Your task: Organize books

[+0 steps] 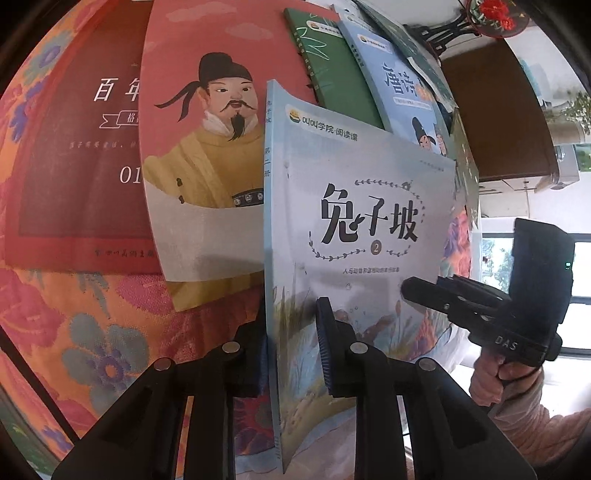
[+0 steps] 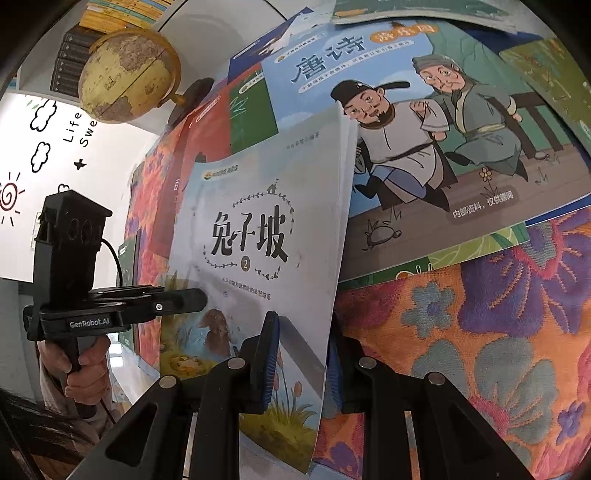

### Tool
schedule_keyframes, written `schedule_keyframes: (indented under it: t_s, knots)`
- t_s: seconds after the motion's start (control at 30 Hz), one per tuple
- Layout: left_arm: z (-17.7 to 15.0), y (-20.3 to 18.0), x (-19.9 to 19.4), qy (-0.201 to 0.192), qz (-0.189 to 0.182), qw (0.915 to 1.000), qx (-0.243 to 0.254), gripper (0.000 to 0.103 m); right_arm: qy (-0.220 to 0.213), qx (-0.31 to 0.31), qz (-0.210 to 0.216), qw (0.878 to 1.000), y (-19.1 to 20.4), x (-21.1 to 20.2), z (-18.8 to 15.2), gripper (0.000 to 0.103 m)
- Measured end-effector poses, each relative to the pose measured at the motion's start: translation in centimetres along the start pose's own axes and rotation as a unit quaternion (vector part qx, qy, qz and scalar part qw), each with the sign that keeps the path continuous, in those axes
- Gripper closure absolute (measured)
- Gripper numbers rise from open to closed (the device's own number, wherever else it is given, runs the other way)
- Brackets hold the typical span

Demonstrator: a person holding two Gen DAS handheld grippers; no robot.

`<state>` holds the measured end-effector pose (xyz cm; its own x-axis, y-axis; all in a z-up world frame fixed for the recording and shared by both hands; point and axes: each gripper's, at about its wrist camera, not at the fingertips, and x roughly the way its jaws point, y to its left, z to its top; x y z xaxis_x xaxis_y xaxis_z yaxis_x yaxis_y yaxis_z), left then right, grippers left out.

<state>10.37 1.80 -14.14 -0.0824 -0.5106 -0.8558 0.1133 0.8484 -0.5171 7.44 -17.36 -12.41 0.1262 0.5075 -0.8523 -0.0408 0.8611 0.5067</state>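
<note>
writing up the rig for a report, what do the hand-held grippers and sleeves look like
Both are black plastic pistol-grip units. The left hand-held gripper carries "GenRobot.AI" lettering, a boxy top module and a black cable. The right hand-held gripper reads "DAS" and shows a small green light. Blue ribbed pads, silver pivot bolts. Pale pink sleeve.

Floral orange cloth spread underneath; yellowed globe up by a white wall with doodled clouds and sun; red flowers far off
</note>
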Motion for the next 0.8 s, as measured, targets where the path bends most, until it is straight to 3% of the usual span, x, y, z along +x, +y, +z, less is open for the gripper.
schedule_keyframes:
  t_s: [0.13,0.27,0.63,0.8]
  knots:
    - [-0.2,-1.7,-0.2,-0.015,0.046,0.9983,0.033,0.081,-0.007,-0.021,-0.024,0.999,1.4,-0.4,-0.1,0.081]
    - [-0.5,-1.3,-1.0,-0.022,0.043,0.9984,0.029,0.082,-0.009,-0.012,0.004,1.0,2.1,-1.2,0.1,0.085]
    - [-2.4,0.7,-4.8,-0.049,0.058,0.9967,0.03,0.082,-0.009,-0.04,-0.003,0.999,6.3,-1.0,0.4,0.086]
    - [-3.3,2.1,-6.6,-0.059,0.055,0.9966,0.018,0.082,-0.004,-0.053,-0.025,0.998,9.1,-0.6,0.5,0.086]
